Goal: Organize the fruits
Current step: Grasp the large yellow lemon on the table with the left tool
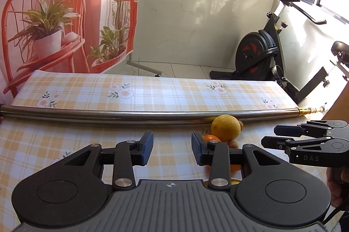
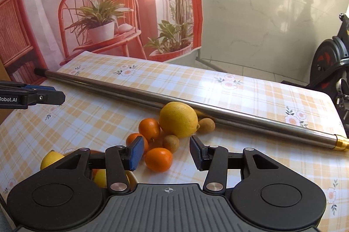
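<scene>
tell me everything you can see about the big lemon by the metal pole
The big lemon is the largest fruit in the pile: yellow, dimpled skin, oval, with a small nub at its right end. It lies on its side on the checked tablecloth, just in front of the metal pole. A small orange presses against its left side, and a small brown fruit sits close at its right. Neither gripper touches it.

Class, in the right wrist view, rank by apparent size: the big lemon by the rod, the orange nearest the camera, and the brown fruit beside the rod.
1. Big lemon, clearly largest.
2. Nearest orange; its nearness to the camera may flatter it.
3. Brown fruit, smallest, though it lies farthest back.
</scene>
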`<state>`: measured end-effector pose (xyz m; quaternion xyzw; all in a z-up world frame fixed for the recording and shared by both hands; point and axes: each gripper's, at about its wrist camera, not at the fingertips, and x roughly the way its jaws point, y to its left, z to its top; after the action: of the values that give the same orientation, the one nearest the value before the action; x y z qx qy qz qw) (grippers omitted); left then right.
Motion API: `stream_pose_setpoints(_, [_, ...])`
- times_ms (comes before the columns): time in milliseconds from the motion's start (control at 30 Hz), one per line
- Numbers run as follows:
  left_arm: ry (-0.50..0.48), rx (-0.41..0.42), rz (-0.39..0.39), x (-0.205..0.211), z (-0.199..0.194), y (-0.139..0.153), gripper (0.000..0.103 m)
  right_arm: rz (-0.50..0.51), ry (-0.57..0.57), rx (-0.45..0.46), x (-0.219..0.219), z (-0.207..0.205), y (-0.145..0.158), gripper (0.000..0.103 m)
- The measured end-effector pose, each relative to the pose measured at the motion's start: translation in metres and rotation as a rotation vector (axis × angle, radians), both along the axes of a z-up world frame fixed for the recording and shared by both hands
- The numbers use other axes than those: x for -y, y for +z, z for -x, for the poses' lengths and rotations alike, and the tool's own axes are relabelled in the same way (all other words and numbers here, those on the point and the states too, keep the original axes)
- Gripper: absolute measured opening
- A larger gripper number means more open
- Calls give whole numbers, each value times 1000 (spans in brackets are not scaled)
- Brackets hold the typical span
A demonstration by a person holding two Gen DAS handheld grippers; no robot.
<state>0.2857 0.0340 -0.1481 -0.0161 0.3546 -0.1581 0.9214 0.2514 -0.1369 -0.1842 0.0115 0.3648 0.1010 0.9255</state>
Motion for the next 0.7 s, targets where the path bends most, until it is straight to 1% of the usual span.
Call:
stream_pose_setpoints(33, [-11, 1, 2, 4, -2, 1, 48, 0, -11, 3, 4, -1, 0, 43])
stream_pose_setpoints(100, [-29, 2, 6, 11, -4, 1, 54, 5, -32, 7, 12, -4, 0, 43])
stream_pose_setpoints(300, [-97, -53, -23, 43, -21, -14, 57, 3, -79, -5, 29, -9, -11, 43])
stream_pose_setpoints(533, [-133, -146, 51, 74, -60, -36, 57, -26, -113, -39, 50, -10, -30, 43])
stream_pose_setpoints(700, [-125, -198, 101, 89, -80, -55, 57, -36, -133, -57, 61, -11, -43, 43])
